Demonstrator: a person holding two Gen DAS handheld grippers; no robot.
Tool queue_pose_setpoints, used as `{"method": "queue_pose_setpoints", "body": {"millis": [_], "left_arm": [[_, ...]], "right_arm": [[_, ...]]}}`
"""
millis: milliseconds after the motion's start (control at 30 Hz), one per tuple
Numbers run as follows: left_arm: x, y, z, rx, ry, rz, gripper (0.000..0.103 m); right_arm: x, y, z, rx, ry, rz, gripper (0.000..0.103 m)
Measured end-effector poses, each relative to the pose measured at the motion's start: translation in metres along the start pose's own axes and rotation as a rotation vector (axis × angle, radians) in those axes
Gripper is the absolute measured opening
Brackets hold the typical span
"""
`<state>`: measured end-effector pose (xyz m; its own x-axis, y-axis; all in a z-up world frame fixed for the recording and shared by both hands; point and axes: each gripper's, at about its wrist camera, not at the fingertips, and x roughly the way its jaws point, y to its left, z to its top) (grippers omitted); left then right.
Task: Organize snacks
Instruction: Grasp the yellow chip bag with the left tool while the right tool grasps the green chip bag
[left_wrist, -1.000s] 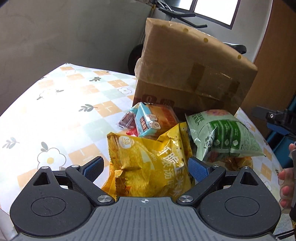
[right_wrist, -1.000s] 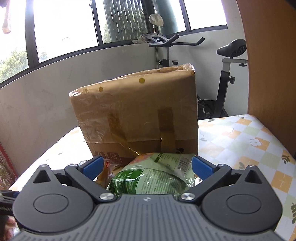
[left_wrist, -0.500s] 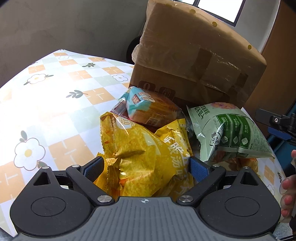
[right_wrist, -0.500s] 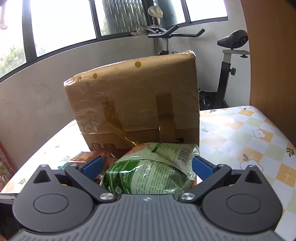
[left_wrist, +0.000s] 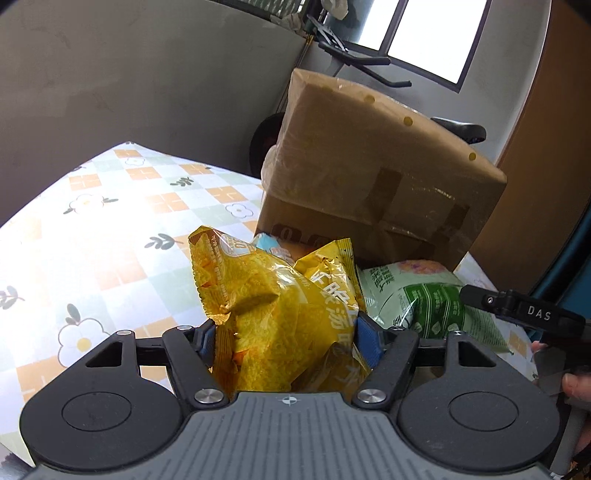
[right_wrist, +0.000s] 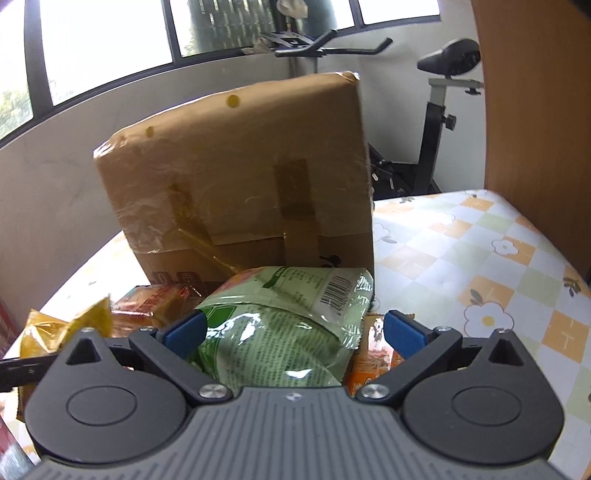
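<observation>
between the blue pads of the left gripper (left_wrist: 288, 341) sits a crinkled yellow snack bag (left_wrist: 273, 314), and both pads press into its sides, so this claw is closed on the bag. the bag stands up out of the jaws, its top corner folded over. just behind it a small packet with a light blue top (left_wrist: 271, 245) peeks out, close to the foot of a big taped cardboard box (left_wrist: 376, 177) that stands toward the far edge of the table (left_wrist: 103, 236), which wears a checked cloth with flowers. to the right of the yellow bag lies a green snack bag (left_wrist: 432, 302), partly hidden by the other tool.

from the right wrist view, the right gripper (right_wrist: 291, 334) has its jaws spread wide. the green snack bag (right_wrist: 280, 328) lies between them, touching the left pad, while the right pad stands apart from it, so this claw is open and not clamped. an orange packet (right_wrist: 369, 363) lies under the green bag by the right pad. a reddish-orange packet (right_wrist: 155, 299) rests against the front of the cardboard box (right_wrist: 243, 173), and the yellow snack bag (right_wrist: 59, 325) shows at the left edge. an exercise bike (right_wrist: 436, 110) stands beyond the table (right_wrist: 480, 258).
</observation>
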<state>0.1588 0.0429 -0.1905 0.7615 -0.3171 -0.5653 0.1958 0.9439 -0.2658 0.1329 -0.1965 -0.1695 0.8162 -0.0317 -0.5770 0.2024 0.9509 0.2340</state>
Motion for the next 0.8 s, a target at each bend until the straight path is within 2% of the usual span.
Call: {"method": "queue_pose_setpoints", "body": {"millis": [167, 333, 433, 600, 700, 800], "left_arm": [[-0.005, -0.005, 0.012, 0.006, -0.038, 0.003, 0.073], [-0.002, -0.007, 0.013, 0.002, -0.032, 0.005, 0.073], [0.0, -0.008, 0.013, 0.002, -0.022, 0.009, 0.073], [-0.001, -0.009, 0.017, 0.006, -0.031, 0.005, 0.073], [-0.004, -0.01, 0.017, 0.01, -0.039, 0.002, 0.073], [-0.008, -0.01, 0.015, 0.011, -0.04, 0.006, 0.073]], "right_arm": [[0.019, -0.008, 0.001, 0.08, 0.037, 0.011, 0.103], [0.034, -0.017, 0.0, 0.196, 0.094, 0.079, 0.103], [0.035, -0.018, -0.001, 0.208, 0.102, 0.087, 0.103], [0.024, -0.018, 0.005, 0.178, 0.083, 0.119, 0.08], [0.014, -0.021, 0.007, 0.169, 0.075, 0.135, 0.07], [0.005, -0.02, 0.007, 0.143, 0.068, 0.135, 0.065]]}}
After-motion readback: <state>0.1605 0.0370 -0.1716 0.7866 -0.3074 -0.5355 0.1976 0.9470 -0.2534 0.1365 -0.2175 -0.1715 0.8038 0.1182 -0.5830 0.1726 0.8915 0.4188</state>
